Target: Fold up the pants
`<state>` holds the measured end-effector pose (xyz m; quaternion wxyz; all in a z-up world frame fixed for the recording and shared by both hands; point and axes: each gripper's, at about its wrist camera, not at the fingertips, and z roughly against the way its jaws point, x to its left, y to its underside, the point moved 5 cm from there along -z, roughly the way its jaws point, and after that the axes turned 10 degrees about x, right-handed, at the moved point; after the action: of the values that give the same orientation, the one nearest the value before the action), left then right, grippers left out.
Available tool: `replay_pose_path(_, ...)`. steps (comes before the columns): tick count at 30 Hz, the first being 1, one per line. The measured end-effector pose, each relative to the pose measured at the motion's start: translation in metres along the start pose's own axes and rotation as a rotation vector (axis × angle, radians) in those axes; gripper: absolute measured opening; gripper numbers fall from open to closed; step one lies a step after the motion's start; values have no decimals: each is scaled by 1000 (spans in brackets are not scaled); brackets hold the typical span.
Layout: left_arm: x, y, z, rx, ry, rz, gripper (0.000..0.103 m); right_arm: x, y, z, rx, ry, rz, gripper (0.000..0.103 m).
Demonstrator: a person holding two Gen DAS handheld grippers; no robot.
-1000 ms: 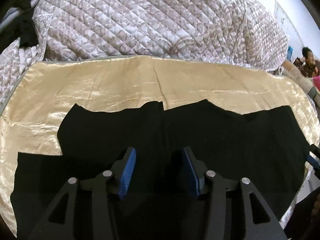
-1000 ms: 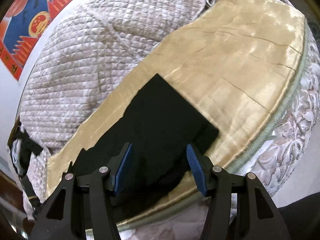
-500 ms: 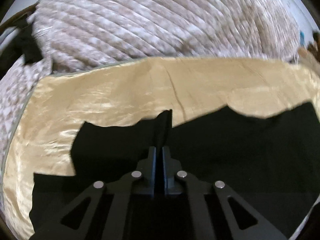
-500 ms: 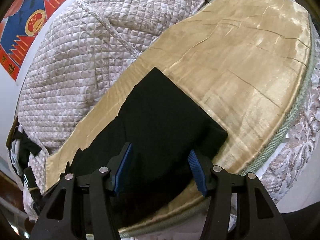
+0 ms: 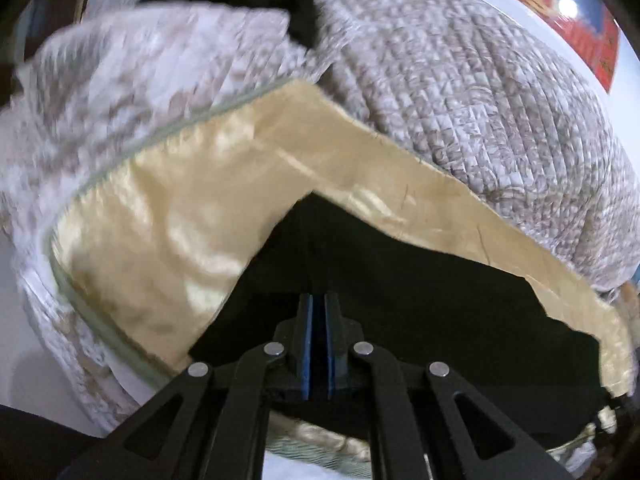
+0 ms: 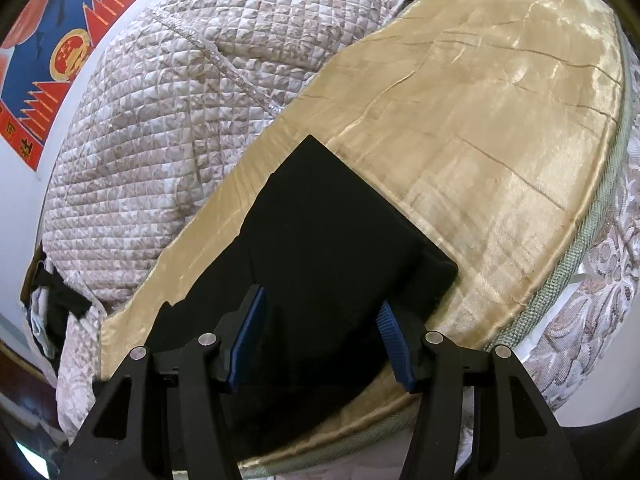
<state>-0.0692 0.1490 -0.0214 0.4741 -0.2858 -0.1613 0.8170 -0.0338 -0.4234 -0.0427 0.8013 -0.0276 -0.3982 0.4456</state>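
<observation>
Our left tool (image 5: 318, 312) is clamped on the black pants (image 5: 420, 280); our right tool (image 6: 320, 320) hovers apart at the pants' six o'clock edge.

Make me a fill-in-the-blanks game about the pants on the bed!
1. The pants are the colour ____.
2. They lie on a shiny ____ sheet.
3. The jaws of the left hand-held gripper are ____ on the pants.
4. The jaws of the right hand-held gripper are ____.

Missing words: black; gold; shut; open
</observation>
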Motion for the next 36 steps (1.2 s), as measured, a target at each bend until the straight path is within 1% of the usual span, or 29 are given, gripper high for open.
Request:
replay_pose_path(1, 6, 0, -3, 14, 12, 25, 7, 0, 0, 0, 0, 1, 0, 56)
replay_pose_path(2, 11, -1, -6, 29, 25, 43, 11, 0, 0, 0, -1, 2, 0, 56)
replay_pose_path(3, 15, 0, -9, 47, 49, 68, 20, 0, 0, 0, -1, 3, 1, 56)
replay_pose_path(4, 18, 1, -10, 60, 82, 98, 25, -1, -1, -1, 0, 3, 2, 56)
replay_pose_path(6, 17, 10, -3, 53, 116, 114, 41, -1, 0, -1, -1, 8, 5, 56)
replay_pose_path(8, 13, 20, 0, 56, 112, 105, 48, 0, 0, -2, -3, 14, 13, 56)
replay_pose_path(9, 10, 26, 0, 61, 115, 97, 50, 0, 1, -2, -3, 14, 16, 56)
replay_pose_path(12, 4, 33, 3, 54, 97, 68, 51, 0, 1, -2, -4, 15, 19, 56)
replay_pose_path(16, 8, 30, 0, 59, 113, 107, 51, 0, 1, -2, -5, 22, 20, 56)
replay_pose_path(19, 6, 22, -7, 53, 106, 115, 51, 1, 0, -2, -4, 21, 20, 56)
replay_pose_path(21, 5, 14, -12, 41, 102, 127, 50, 0, -1, -2, -5, 20, 19, 56)
replay_pose_path(22, 3, 10, -14, 36, 88, 123, 49, 0, -2, -2, -5, 18, 17, 56)
replay_pose_path(23, 2, 7, -16, 33, 77, 121, 38, 0, -3, -3, -6, 14, 12, 56)
replay_pose_path(24, 1, 5, -17, 32, 64, 115, 25, 0, -5, -3, -7, 12, 10, 54)
replay_pose_path(25, 2, 3, -19, 33, 49, 113, 20, -1, -6, -3, -9, 17, 9, 43)
replay_pose_path(26, 4, 3, -20, 37, 44, 119, 14, -3, -8, -5, -6, 28, 1, 29)
replay_pose_path(28, 5, 2, -19, 39, 47, 123, 11, -9, -10, -5, 7, 16, -26, 16)
replay_pose_path(29, 5, 2, -19, 37, 47, 116, 8, -13, -11, -6, 13, 4, -45, 14)
replay_pose_path(31, 3, 2, -15, 32, 48, 100, 6, -16, -12, -4, 18, -17, -58, 13)
replay_pose_path(33, 1, 1, -8, 33, 53, 94, 4, -12, -13, 0, 13, -18, -48, 12)
replay_pose_path(36, -2, 1, 10, 26, 86, 89, 4, -7, -15, 9, 8, -43, -48, 10)
